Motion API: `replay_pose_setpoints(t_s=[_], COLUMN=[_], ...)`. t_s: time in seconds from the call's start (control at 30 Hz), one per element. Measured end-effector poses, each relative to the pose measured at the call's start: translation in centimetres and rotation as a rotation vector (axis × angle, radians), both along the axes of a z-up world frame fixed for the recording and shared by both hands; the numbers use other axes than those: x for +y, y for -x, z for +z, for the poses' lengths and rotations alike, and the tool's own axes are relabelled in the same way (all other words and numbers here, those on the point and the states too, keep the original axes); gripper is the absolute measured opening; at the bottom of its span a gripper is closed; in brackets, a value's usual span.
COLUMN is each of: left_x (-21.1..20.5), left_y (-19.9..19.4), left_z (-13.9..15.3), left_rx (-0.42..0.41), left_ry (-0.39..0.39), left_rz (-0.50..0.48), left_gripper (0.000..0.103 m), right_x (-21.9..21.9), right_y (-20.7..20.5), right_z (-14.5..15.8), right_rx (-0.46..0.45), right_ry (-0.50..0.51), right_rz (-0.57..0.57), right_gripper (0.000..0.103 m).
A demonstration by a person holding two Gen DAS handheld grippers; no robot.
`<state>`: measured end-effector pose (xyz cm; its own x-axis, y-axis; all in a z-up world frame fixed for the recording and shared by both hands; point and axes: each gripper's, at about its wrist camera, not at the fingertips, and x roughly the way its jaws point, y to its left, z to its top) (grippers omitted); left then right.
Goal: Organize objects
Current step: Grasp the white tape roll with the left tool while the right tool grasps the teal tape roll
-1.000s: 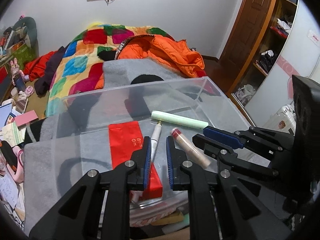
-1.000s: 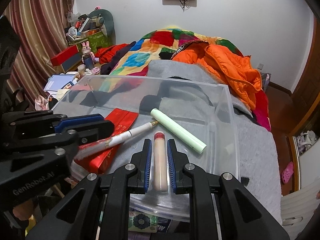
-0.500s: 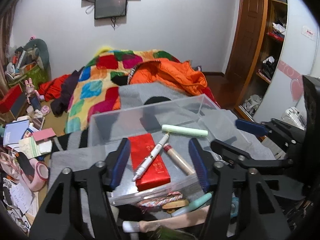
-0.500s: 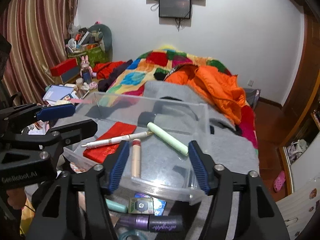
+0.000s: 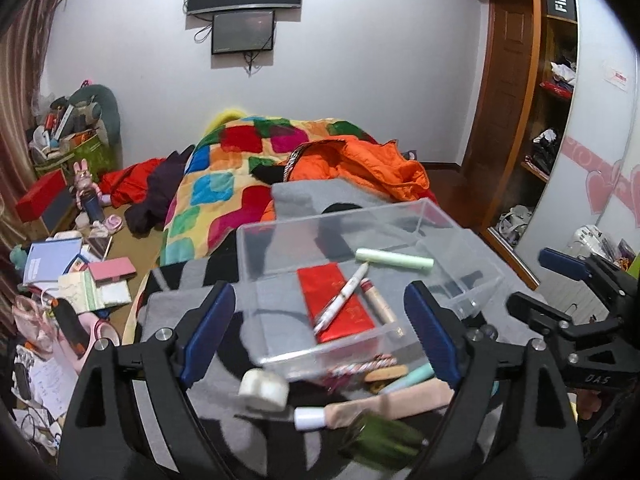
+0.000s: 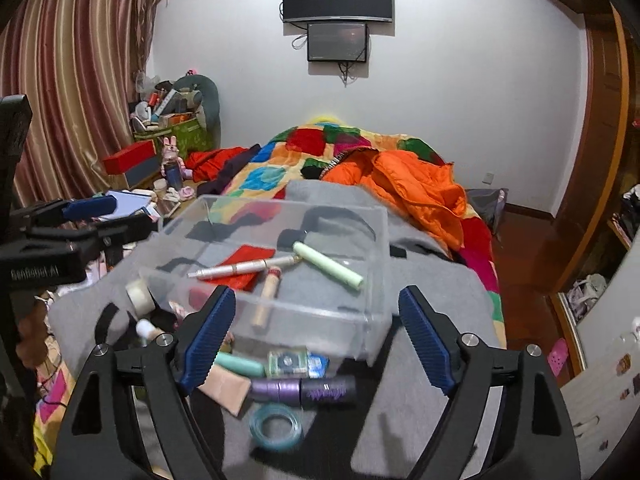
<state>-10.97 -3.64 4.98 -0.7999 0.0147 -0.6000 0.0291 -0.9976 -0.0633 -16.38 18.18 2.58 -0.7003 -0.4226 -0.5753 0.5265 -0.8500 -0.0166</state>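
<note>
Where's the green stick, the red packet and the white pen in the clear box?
green stick [image 6: 327,265]: right wrist view, middle of its pale green body.
red packet [image 5: 335,300]: left wrist view, bare red face beside the pen.
white pen [image 6: 240,269]: right wrist view, middle of its barrel.

At the bottom centre of the left wrist view, a dark green bottle-like object [image 5: 380,438] is smeared by blur, its shape unreadable. In the right wrist view, the clear plastic box [image 6: 372,240] hides part of a small blue-green packet [image 6: 298,362], and the script on the purple tube [image 6: 316,390] is illegible.
</note>
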Motion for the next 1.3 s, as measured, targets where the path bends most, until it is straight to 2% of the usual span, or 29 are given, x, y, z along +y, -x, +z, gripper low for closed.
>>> replay_pose_setpoints(t_s=[0.37,0.5,0.7,0.8,0.97,1.07,1.13,1.3], left_x=[-1.8,-2.4,-3.1,-3.9,-4.5,-4.6,-4.4,-4.4], left_y=[-1.9,-2.1,-2.2,-1.8,-1.2,-0.8,-0.4,0.0], left_z=[-3.5,-5.4,-7.7,-8.8,-9.6,-9.9,-10.1,-10.5], left_rx=[-0.055,-0.102,-0.146,-0.176,-0.191,-0.2,-0.21,-0.219], left_ry=[-0.009,-0.053,-0.062,-0.112,-0.146,-0.15,-0.15,-0.127], left_rz=[0.009,-0.011,0.013,0.013,0.033,0.036,0.033,0.054], left_gripper=[0.087,0.087,0.087,0.087,0.075,0.073,0.073,0.058], right_x=[0.8,0.7,0.7,1.0,1.3,1.3,1.2,0.5], right_y=[-1.0,-1.0,-1.4,-1.6,-2.3,-2.6,-2.6,-2.7], right_z=[-3.2,-4.8,-6.5,-7.3,-8.3,-8.6,-8.7,-9.0], right_rx=[-0.103,-0.158,-0.201,-0.233,-0.249,-0.246,-0.245,-0.254], right_ry=[-0.004,-0.021,-0.051,-0.037,-0.031,-0.033,-0.032,-0.029], right_rz=[-0.026,-0.03,-0.038,-0.042,-0.053,-0.042,-0.033,0.012], right_gripper=[0.081,0.081,0.081,0.081,0.081,0.08,0.068,0.051])
